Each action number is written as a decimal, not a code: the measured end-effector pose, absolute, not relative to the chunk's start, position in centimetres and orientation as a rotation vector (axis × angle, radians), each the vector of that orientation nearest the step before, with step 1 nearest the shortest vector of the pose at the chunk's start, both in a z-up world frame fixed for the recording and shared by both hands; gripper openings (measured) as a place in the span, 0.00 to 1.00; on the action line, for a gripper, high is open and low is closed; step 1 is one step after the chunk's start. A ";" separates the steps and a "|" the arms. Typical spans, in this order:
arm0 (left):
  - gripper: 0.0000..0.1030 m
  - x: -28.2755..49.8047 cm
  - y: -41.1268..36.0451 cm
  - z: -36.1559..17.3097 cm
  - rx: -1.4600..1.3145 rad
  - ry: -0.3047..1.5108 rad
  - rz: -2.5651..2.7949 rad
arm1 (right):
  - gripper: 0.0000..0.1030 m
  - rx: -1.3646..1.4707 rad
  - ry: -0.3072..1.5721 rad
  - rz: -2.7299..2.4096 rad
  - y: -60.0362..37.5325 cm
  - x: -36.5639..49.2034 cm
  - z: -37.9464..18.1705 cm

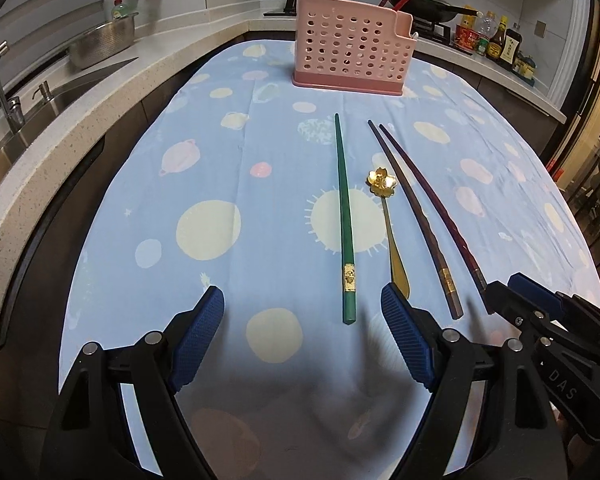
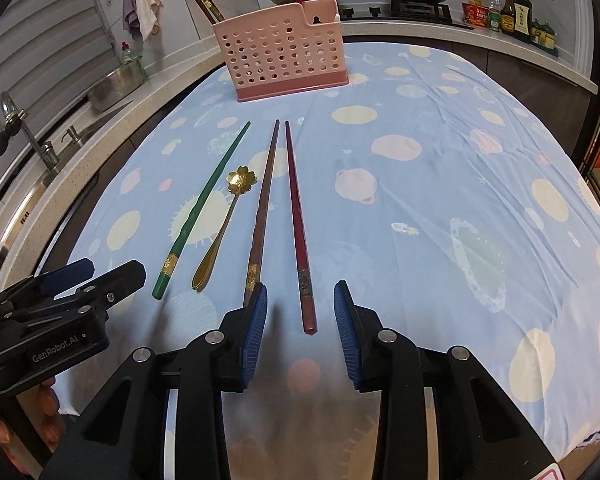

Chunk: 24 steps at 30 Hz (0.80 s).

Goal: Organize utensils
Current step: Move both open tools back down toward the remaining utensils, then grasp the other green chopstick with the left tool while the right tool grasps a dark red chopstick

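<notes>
Ahead of the right gripper (image 2: 300,300) lies the dark red chopstick (image 2: 298,224) — brown chopstick (image 2: 262,208), gold flower-headed spoon (image 2: 224,220), green chopstick (image 2: 198,208) leftward; perforated pink plastic holder (image 2: 280,52) beyond.

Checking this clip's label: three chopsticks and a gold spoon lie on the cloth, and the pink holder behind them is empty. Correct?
Not quite. The holder is not empty: the right wrist view shows chopsticks sticking out of its top. Three chopsticks and the spoon do lie on the cloth.

right gripper (image 2: 300,304) parted, astride red chopstick (image 2: 300,236) | pink holder (image 2: 284,52) beyond

Dim overhead light, fisheye-warped edges, soft shadows
</notes>
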<state>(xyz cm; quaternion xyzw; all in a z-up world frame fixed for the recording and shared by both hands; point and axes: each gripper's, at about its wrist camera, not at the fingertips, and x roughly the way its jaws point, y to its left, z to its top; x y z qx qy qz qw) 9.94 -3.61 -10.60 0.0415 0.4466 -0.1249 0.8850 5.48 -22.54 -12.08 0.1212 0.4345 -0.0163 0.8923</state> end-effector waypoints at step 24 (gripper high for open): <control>0.33 11.2 -4.8 -12.8 0.121 0.961 -0.290 | 0.10 0.241 0.933 -0.029 -22.8 6.5 -13.6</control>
